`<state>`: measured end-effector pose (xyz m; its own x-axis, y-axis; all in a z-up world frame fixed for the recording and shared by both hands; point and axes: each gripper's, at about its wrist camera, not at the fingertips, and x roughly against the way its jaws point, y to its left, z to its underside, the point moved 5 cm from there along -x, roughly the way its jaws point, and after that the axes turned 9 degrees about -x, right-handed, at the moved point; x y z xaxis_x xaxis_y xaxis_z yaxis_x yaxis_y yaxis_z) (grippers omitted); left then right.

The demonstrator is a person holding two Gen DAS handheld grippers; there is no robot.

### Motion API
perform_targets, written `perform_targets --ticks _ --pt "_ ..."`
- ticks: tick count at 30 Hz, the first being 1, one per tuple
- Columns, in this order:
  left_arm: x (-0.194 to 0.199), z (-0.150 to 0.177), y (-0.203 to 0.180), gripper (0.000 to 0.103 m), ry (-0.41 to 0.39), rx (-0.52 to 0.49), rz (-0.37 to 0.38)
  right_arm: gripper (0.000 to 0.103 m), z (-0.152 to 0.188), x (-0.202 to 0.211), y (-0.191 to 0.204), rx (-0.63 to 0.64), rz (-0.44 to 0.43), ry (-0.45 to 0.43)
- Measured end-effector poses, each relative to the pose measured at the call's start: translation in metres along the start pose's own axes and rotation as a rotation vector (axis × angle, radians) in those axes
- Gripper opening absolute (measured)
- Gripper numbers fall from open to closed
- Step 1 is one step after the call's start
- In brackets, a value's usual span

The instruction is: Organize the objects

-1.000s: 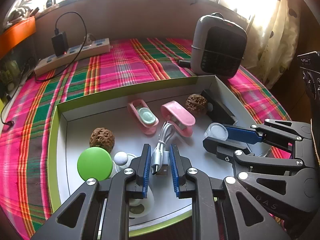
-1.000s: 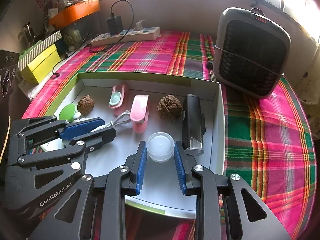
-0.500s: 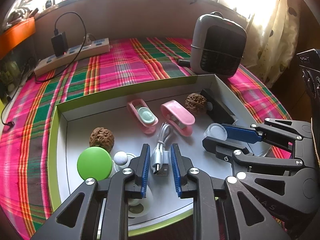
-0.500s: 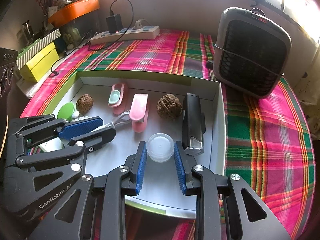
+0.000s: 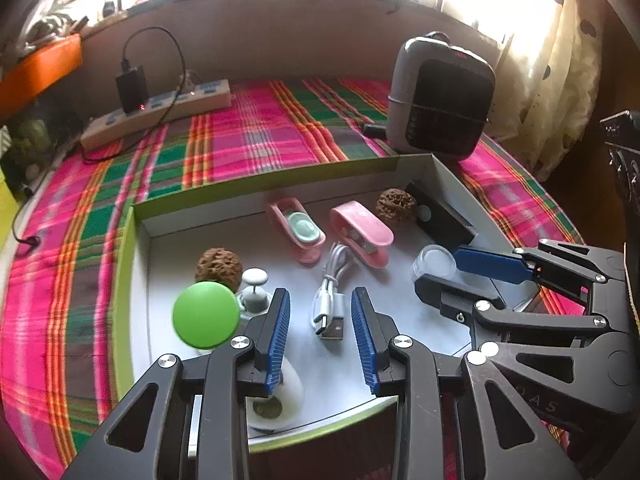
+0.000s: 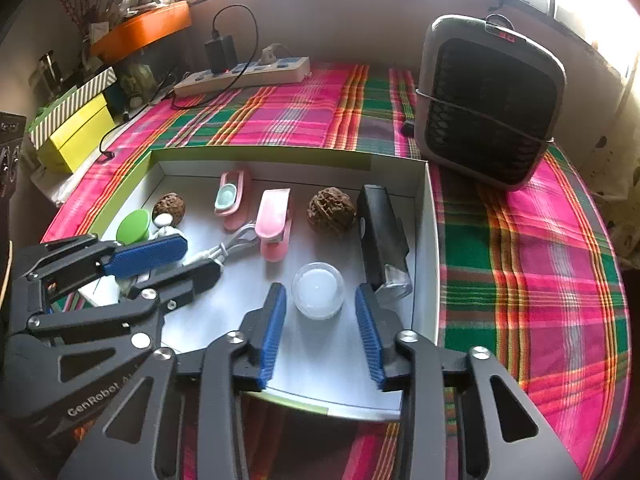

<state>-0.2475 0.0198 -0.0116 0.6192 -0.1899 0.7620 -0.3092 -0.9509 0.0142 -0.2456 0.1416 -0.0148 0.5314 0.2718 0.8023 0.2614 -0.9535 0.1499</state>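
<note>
Along the plaid pink-and-green cloth covering the table sat a shallow white cardboard tray with a lime-green rim, and everything being sorted lay inside it. At its left end a round green disc stood beside a small white knobbed piece, with a wrinkled brown walnut just behind them. The left gripper hung over the near left part of the tray, its jaws opening; a bundled white USB cable lay on the tray floor between the blue pads, which stood clear of it on both sides. Behind the cable were a pink clip holding a pale mint oval and, to its right, a plain pink plastic clip. A second wrinkled brown walnut rested further right, near the back wall. The right gripper hovered over the near right part of the tray, its jaws opening too; a small clear round plastic container sat on the tray floor between its blue pads, with a gap on either side. A black oblong device with a clear end lay along the tray's right wall. Outside the tray, a grey box-shaped fan heater stood on the cloth at the right, and a white power strip with a black charger plugged in lay at the back left.
</note>
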Motion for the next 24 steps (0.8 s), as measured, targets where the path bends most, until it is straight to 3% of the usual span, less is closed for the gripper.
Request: perform_targets --ticks 12,24 --pt "0.026 0.004 -0.003 0.031 -0.039 0.024 -0.018 0.041 0.009 0.019 -0.002 -0.035 -0.002 -0.045" --pt "0.060 0.019 -0.006 0.031 -0.085 0.032 -0.100 0.041 0.020 0.047 -0.001 -0.061 -0.006 -0.120"
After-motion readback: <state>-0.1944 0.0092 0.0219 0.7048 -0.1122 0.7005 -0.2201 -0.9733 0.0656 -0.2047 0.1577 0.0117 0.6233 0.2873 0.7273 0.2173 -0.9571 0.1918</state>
